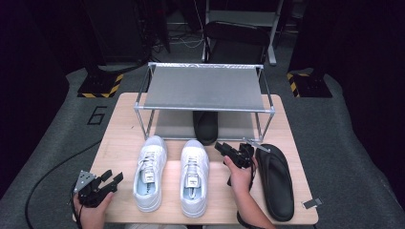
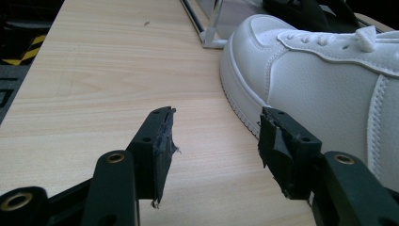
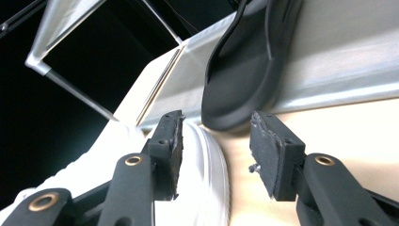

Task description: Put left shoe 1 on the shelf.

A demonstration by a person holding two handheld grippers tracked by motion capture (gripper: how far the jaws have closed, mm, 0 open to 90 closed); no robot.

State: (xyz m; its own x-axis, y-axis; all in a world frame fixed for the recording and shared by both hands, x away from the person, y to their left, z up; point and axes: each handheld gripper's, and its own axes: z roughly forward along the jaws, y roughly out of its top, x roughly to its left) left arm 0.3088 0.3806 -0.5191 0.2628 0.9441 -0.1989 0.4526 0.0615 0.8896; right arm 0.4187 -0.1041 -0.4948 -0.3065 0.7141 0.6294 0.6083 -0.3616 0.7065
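Two white sneakers stand side by side at the table's front, the left sneaker [image 1: 150, 174] and the right sneaker [image 1: 194, 177], toes toward the rack. One black slipper [image 1: 205, 127] lies on the rack's lower shelf. A second black slipper [image 1: 275, 181] lies on the table at the right. My left gripper [image 1: 113, 176] rests open at the front left corner, beside the left sneaker [image 2: 329, 80], with nothing between its fingers [image 2: 160, 141]. My right gripper [image 1: 223, 148] stands open and holds nothing between the right sneaker and the second slipper; it faces the shelved slipper [image 3: 244, 66] over the sneaker's toe [image 3: 207, 165].
A metal-framed shoe rack [image 1: 203, 88] with a grey top shelf takes up the back half of the wooden table [image 1: 119, 129]. A rack foot [image 2: 211, 40] stands near the left sneaker's toe. A small grey tag [image 1: 313, 202] lies at the front right edge.
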